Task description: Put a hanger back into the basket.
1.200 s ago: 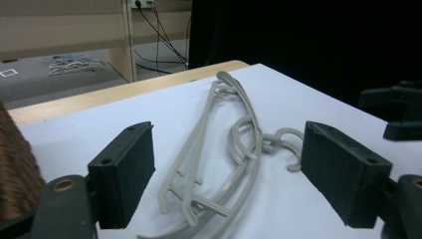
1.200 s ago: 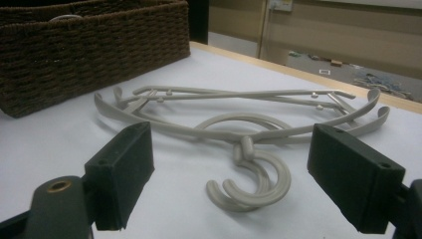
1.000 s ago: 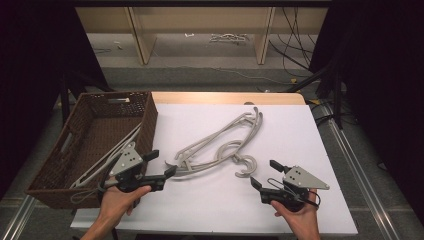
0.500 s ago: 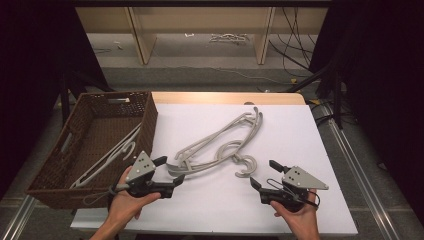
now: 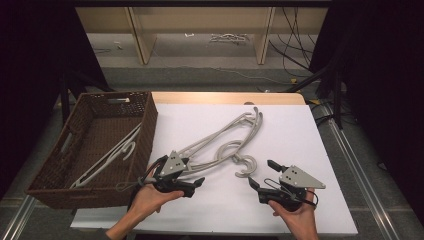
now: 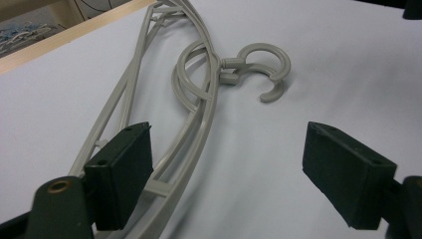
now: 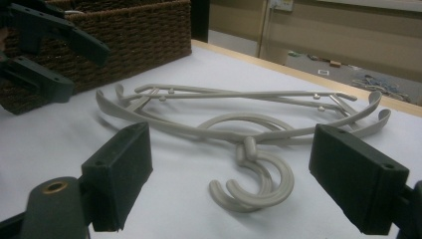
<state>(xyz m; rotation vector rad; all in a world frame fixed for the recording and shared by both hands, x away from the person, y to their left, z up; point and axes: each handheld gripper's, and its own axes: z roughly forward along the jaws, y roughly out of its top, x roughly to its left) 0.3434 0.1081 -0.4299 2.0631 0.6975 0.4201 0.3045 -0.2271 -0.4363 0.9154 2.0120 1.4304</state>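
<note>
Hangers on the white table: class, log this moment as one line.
left hand-held gripper: open, at hangers | right hand-held gripper: open, near hooks | basket: one hanger inside

Beyond the white table (image 5: 300, 130) we see a grey floor (image 5: 200, 77), pale wooden shelf uprights (image 5: 140, 32), black cables (image 5: 295, 30) and dark curtains (image 5: 35, 50) on both sides.

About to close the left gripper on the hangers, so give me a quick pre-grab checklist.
1. Left gripper jaws open: ok.
2. Hangers lying flat on the white table: ok.
3. Hanger arm between the left jaws: not ok, it sits by one jaw, off-centre.
4. Right gripper open, clear of the hooks: ok.
5. Basket has room: ok, one hanger inside.
6. Stacked hangers untangled: cannot tell.
</note>
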